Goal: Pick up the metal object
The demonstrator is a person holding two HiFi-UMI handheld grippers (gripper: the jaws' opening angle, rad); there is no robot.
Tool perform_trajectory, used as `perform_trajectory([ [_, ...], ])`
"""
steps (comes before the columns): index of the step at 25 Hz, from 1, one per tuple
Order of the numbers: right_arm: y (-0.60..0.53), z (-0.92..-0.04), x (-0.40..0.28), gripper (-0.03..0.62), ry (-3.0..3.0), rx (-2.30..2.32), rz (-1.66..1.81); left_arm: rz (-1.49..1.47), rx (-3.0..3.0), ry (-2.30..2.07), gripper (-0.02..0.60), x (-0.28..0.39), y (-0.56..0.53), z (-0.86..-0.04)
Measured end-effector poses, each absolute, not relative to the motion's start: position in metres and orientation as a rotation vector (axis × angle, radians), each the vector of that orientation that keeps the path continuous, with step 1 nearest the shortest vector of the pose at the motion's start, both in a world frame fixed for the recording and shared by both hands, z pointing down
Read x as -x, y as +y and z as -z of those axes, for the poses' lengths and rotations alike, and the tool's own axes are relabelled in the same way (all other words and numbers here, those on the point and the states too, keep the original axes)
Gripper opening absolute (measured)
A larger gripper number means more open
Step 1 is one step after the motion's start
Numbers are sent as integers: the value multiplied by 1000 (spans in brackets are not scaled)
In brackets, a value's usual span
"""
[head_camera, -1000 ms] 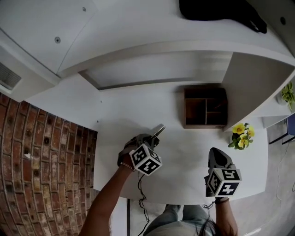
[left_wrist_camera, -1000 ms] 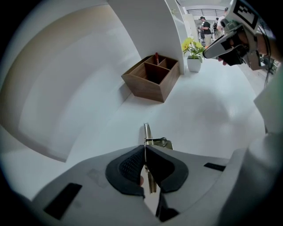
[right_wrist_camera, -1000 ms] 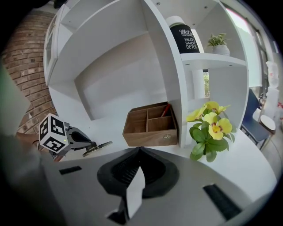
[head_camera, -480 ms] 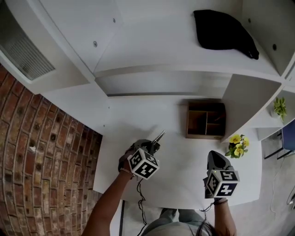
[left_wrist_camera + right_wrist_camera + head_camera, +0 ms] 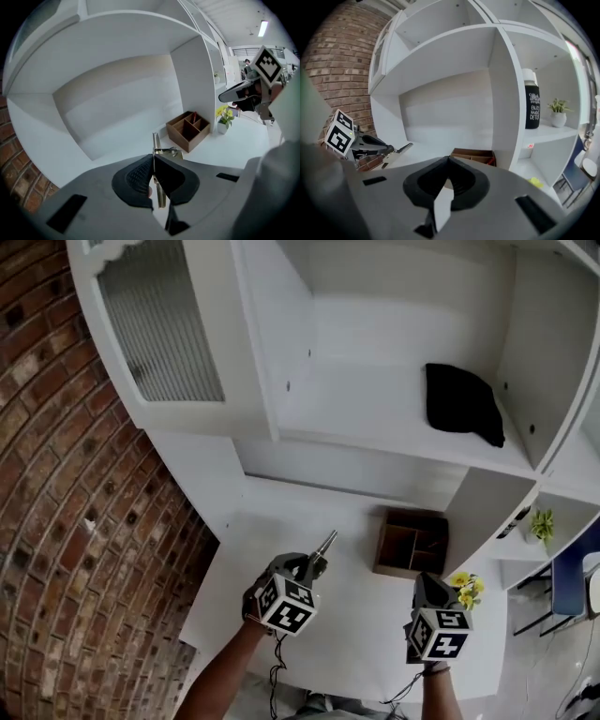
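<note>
The metal object [image 5: 325,543] is a slim silvery piece that sticks out forward from my left gripper [image 5: 314,566], which is shut on it above the white desk [image 5: 361,638]. In the left gripper view its blade [image 5: 155,142] rises between the closed black pads [image 5: 136,176], with the left gripper [image 5: 153,161] aimed at the shelf's back wall. My right gripper [image 5: 427,582] hovers at the right, shut with nothing in it; its pads [image 5: 426,180] meet at the tip [image 5: 448,161]. The right gripper view also catches the left gripper [image 5: 370,145] and the metal object [image 5: 401,150].
A wooden organizer [image 5: 411,543] stands at the back of the desk beside yellow flowers [image 5: 464,587]. A black cloth [image 5: 462,404] lies on the shelf above. A brick wall [image 5: 56,474] runs along the left. A black bottle [image 5: 532,105] and small plant [image 5: 558,110] sit on side shelves.
The head view has tilted upward, bringing in more of the shelving and the brick wall. Both grippers keep their places, and the left still holds the metal object off the desk.
</note>
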State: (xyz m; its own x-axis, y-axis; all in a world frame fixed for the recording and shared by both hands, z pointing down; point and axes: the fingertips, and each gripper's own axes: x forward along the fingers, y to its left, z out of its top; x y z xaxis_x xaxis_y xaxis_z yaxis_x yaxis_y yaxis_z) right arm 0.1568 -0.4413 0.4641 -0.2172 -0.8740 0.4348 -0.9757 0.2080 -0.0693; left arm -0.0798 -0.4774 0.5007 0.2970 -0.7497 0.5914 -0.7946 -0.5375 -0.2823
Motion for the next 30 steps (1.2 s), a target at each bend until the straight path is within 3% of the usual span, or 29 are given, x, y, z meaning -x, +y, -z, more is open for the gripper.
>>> perform_trajectory([
  [8, -443, -389, -148, 2, -2228, -1905, 4, -515, -2512, -1683, 17, 91, -465, -418],
  [15, -430, -368, -148, 2, -2260, -1992, 68, -66, -2520, -1813, 18, 92, -439, -394],
  [30, -403, -380, -171, 2, -2242, -2063, -112, 92, -2540, -1809, 17, 80, -420, -383],
])
